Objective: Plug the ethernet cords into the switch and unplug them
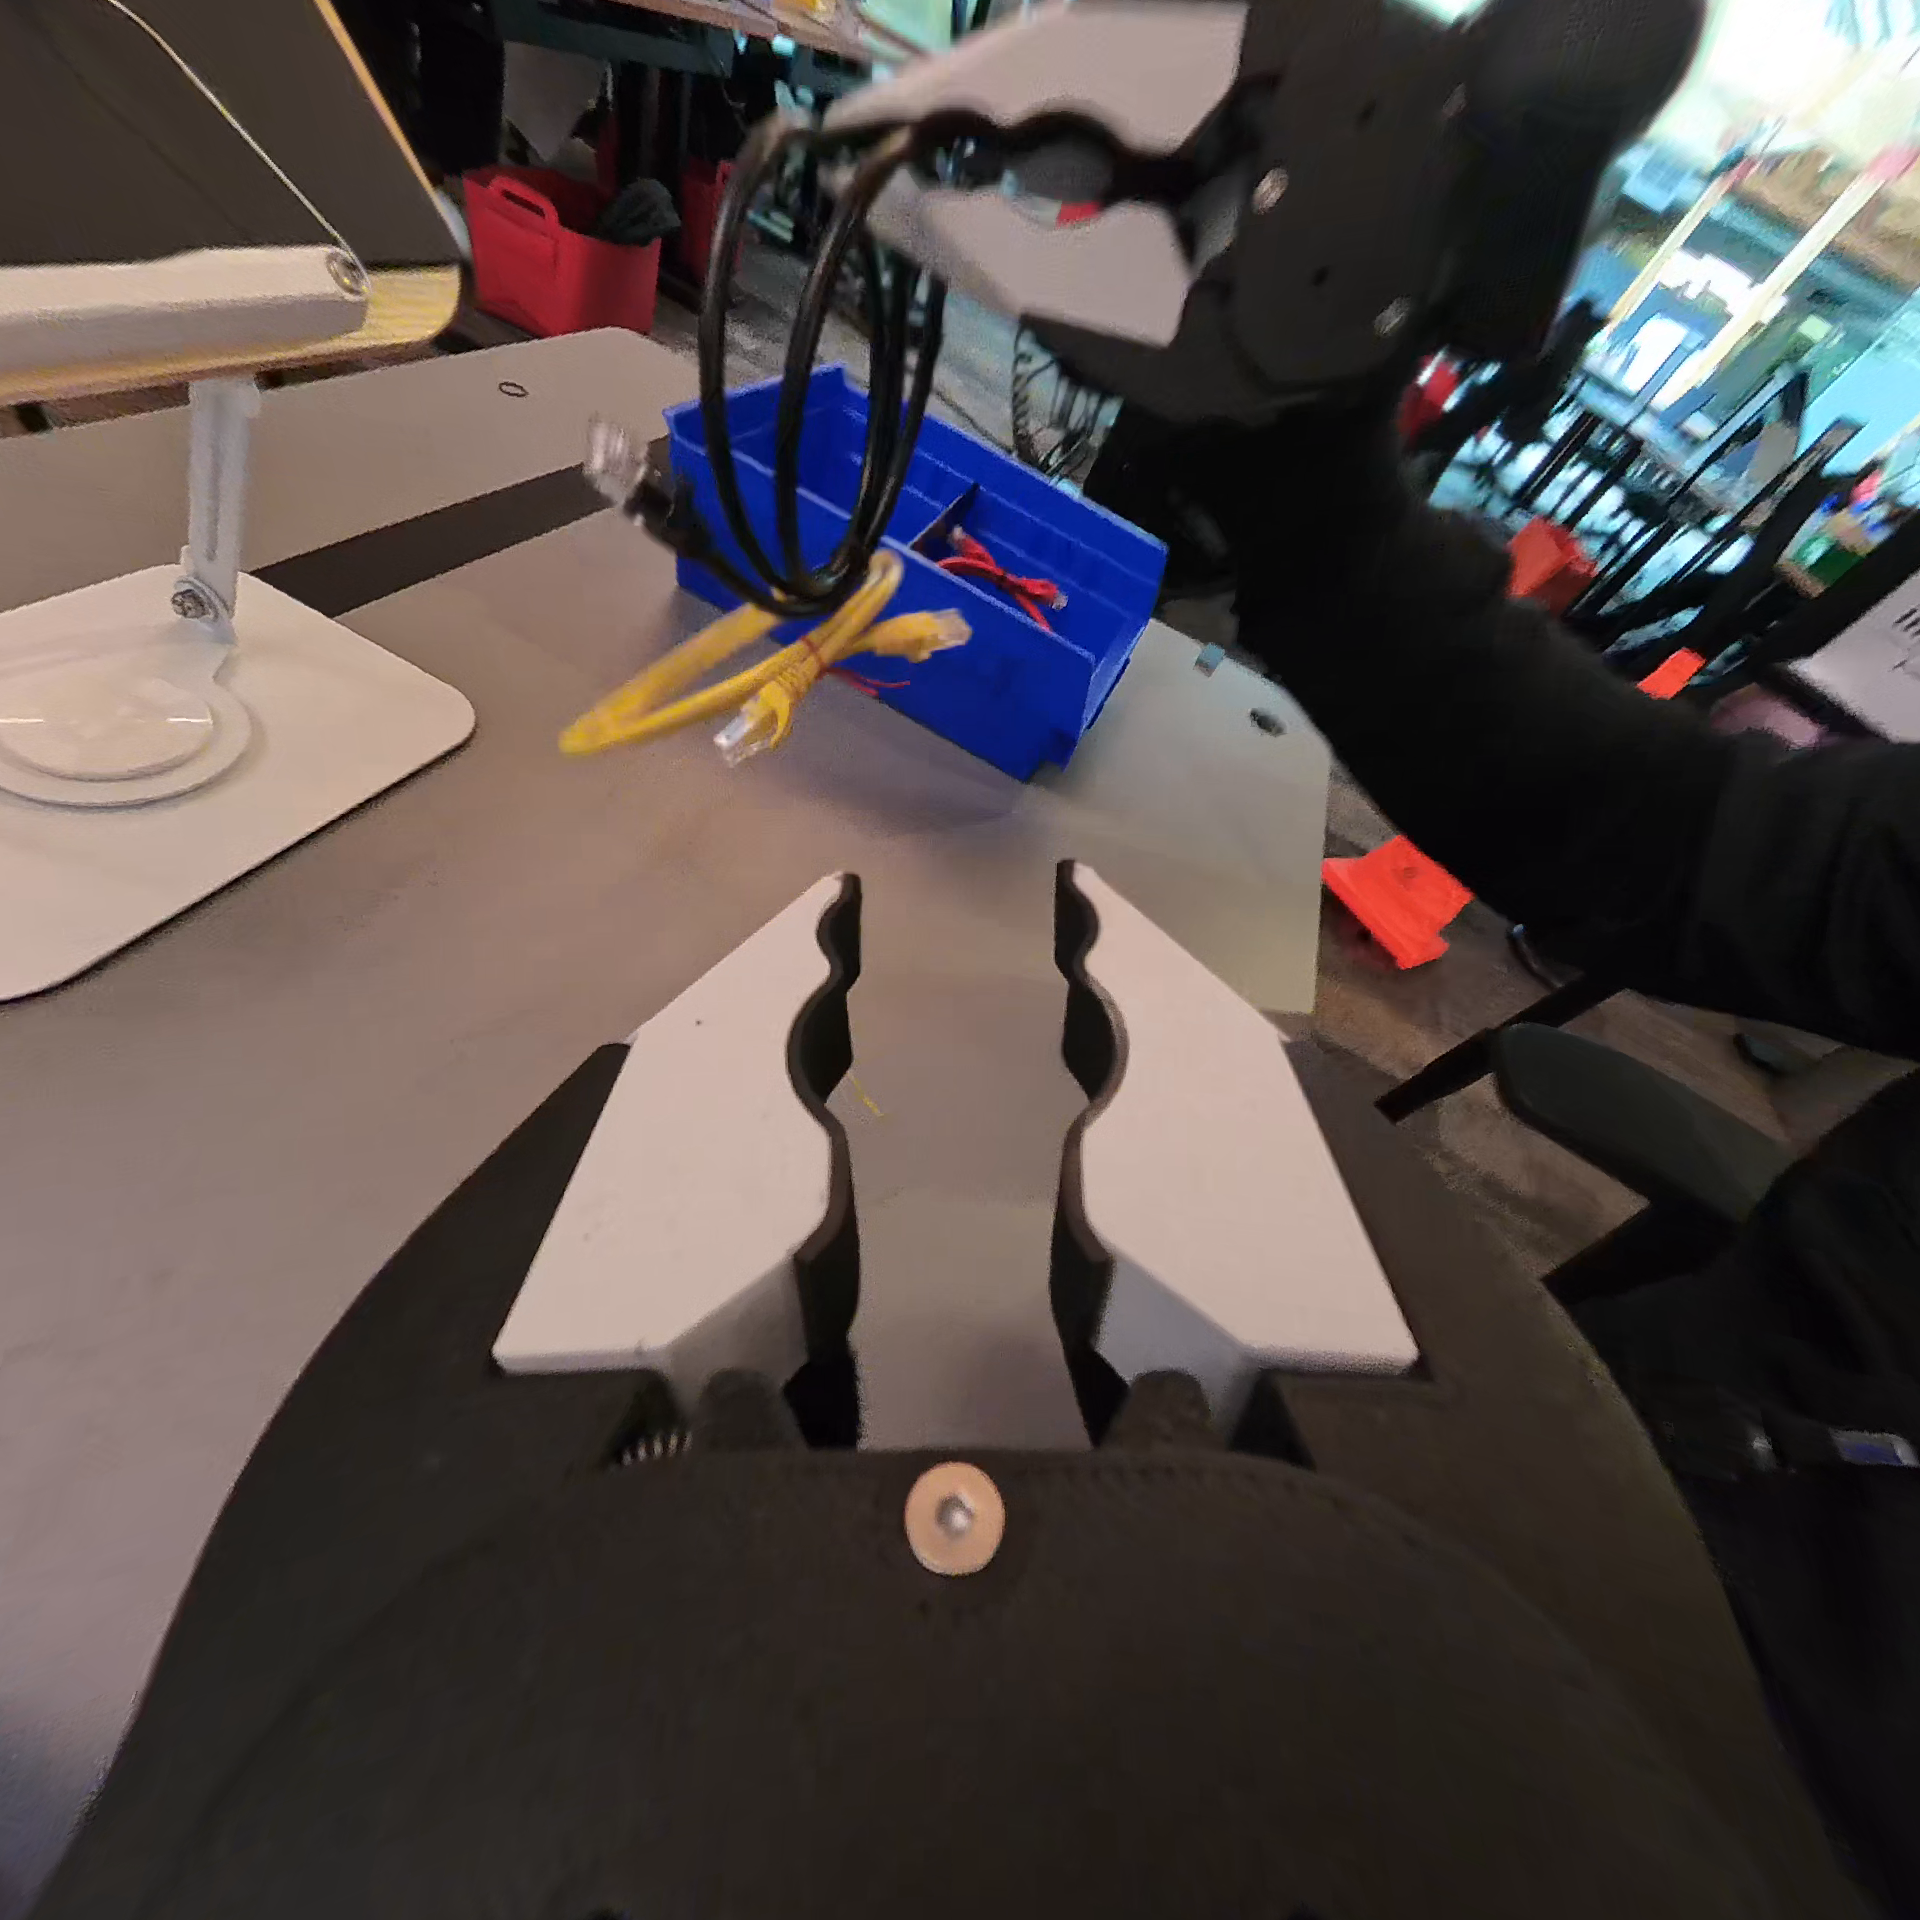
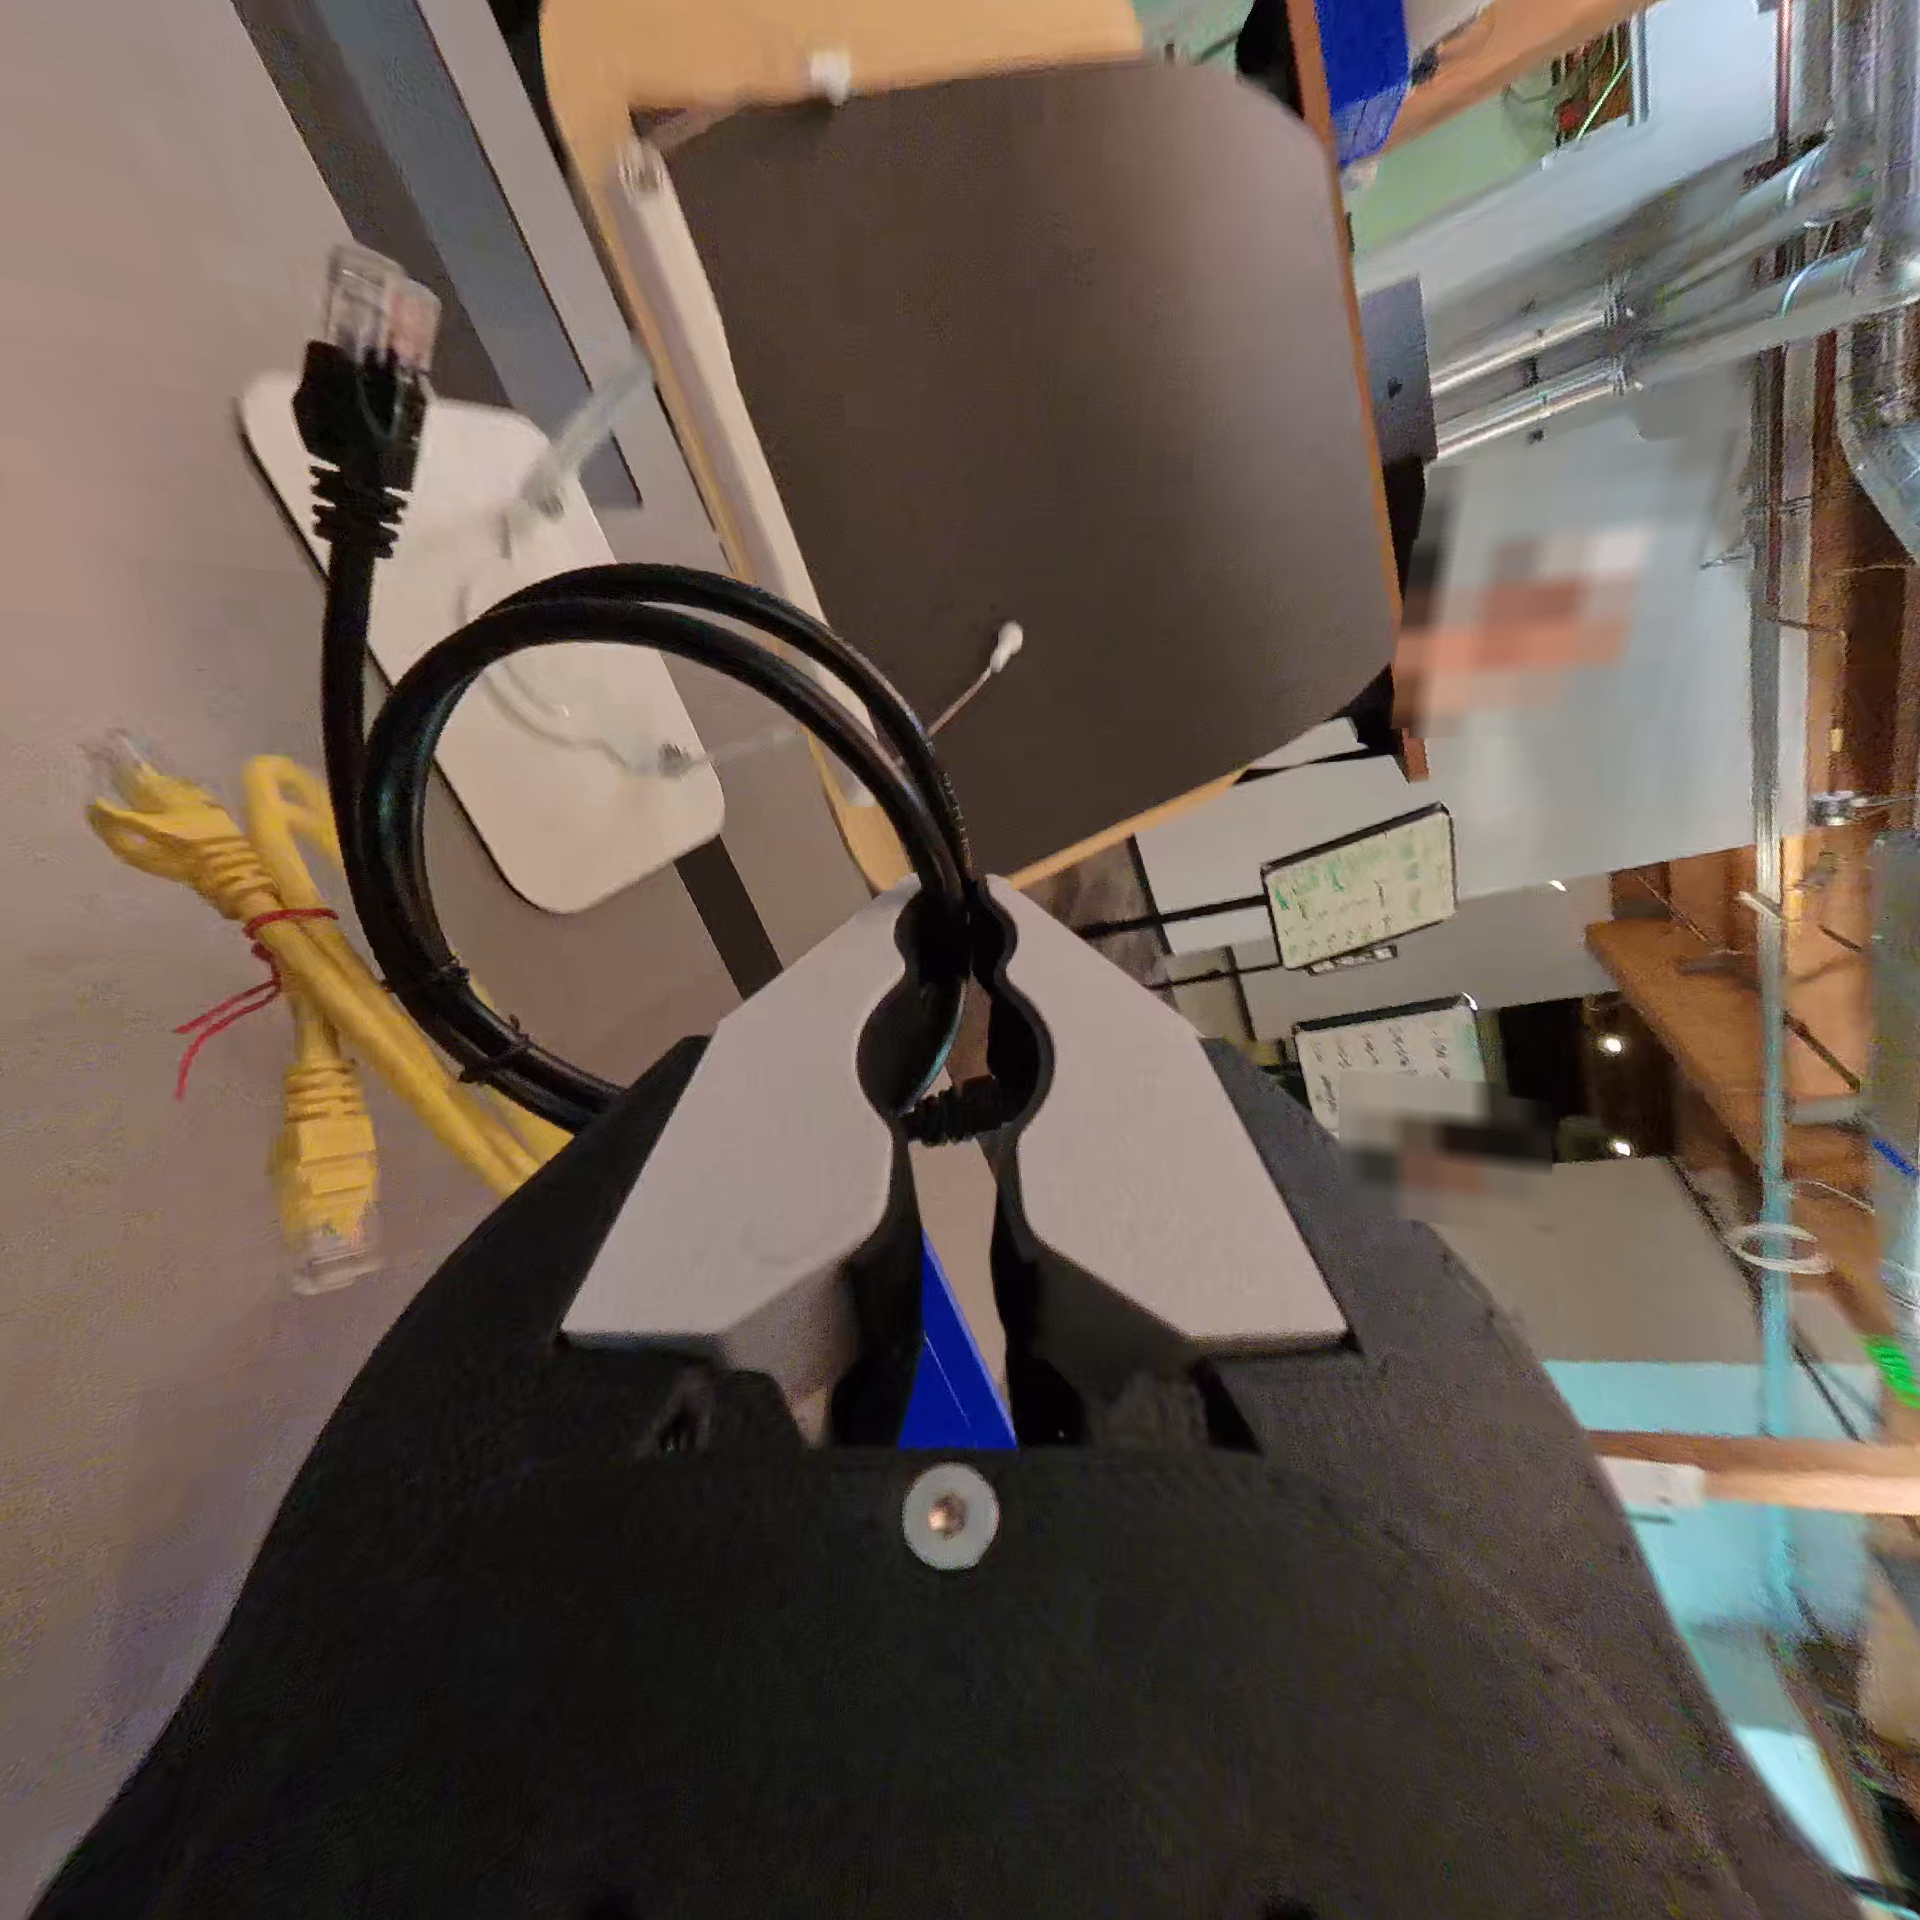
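Observation:
My right gripper [image 2: 961,904] is shut on a coiled black ethernet cord [image 2: 416,790] and holds it in the air; one clear plug [image 2: 379,301] hangs free. In the left wrist view the same gripper [image 1: 831,135] holds the black coil [image 1: 810,416] above the table. A yellow ethernet cord [image 1: 727,675] tied with a red twist tie lies on the grey table [image 1: 416,1039] beside a blue bin; it also shows in the right wrist view [image 2: 301,956]. My left gripper [image 1: 956,894] is open and empty, low over the table. No switch is in view.
A blue bin [image 1: 1029,665] with a red cord [image 1: 997,582] inside stands past the yellow cord. A white stand base [image 1: 208,748] with a tilted dark board sits at the left. An orange piece [image 1: 1392,904] lies beyond the table edge at the right. The gap from one gripper's tips to the other's is roughly 20 cm.

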Demonstrator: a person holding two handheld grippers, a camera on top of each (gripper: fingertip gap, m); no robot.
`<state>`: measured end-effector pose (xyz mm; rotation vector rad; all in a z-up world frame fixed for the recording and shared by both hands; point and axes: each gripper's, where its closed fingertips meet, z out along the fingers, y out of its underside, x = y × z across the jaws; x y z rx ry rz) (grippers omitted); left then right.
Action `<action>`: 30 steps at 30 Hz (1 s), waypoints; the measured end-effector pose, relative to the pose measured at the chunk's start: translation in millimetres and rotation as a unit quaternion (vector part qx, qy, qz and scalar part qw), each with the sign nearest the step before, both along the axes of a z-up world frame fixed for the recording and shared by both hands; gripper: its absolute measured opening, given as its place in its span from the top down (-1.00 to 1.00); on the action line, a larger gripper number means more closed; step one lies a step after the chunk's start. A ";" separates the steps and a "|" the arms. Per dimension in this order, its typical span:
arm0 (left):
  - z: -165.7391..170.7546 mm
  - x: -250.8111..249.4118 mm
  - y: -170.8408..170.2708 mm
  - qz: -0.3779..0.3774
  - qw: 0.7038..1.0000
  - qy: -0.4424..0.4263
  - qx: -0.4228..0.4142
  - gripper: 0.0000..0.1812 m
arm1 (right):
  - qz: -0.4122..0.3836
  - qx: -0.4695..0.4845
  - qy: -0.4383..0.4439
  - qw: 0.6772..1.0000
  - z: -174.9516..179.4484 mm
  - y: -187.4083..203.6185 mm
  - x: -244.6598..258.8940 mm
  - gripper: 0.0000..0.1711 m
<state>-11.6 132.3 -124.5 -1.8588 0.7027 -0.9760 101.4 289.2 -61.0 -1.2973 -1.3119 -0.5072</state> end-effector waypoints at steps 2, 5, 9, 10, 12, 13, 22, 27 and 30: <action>-10.9 7.1 2.3 0.002 0.999 0.039 0.008 0.58 | 0.011 0.000 0.014 1.000 10.3 -10.7 -6.7 0.97; -21.6 14.2 6.1 0.016 0.996 0.079 0.032 0.50 | 0.025 -0.032 0.029 0.999 7.6 -24.0 -15.3 0.98; -34.8 25.7 5.9 0.016 0.992 0.105 0.068 0.31 | 0.045 -0.124 0.057 0.990 -21.4 -41.9 -28.2 0.98; -44.1 32.7 2.6 0.001 0.990 0.125 0.072 0.26 | 0.051 -0.141 0.070 0.986 -25.7 -46.2 -31.2 0.98; -65.1 45.4 -3.7 -0.024 0.983 0.165 0.079 0.20 | 0.058 -0.166 0.086 0.981 -32.7 -54.9 -36.7 0.98; -74.6 52.6 -8.9 -0.040 0.981 0.176 0.073 0.22 | 0.062 -0.175 0.095 0.978 -34.8 -58.9 -39.6 0.98; -63.5 61.3 -18.2 -0.026 0.956 0.245 0.162 1.00 | 0.019 -0.169 0.081 0.982 -46.0 -48.0 -28.9 0.97; -47.8 89.3 -53.3 -0.079 0.892 0.345 0.281 1.00 | -0.008 -0.202 0.106 0.974 -57.3 -16.3 -14.2 0.98; -56.5 83.7 -51.0 -0.076 0.901 0.337 0.262 1.00 | -0.031 -0.212 0.140 0.967 -38.0 -2.1 19.7 0.98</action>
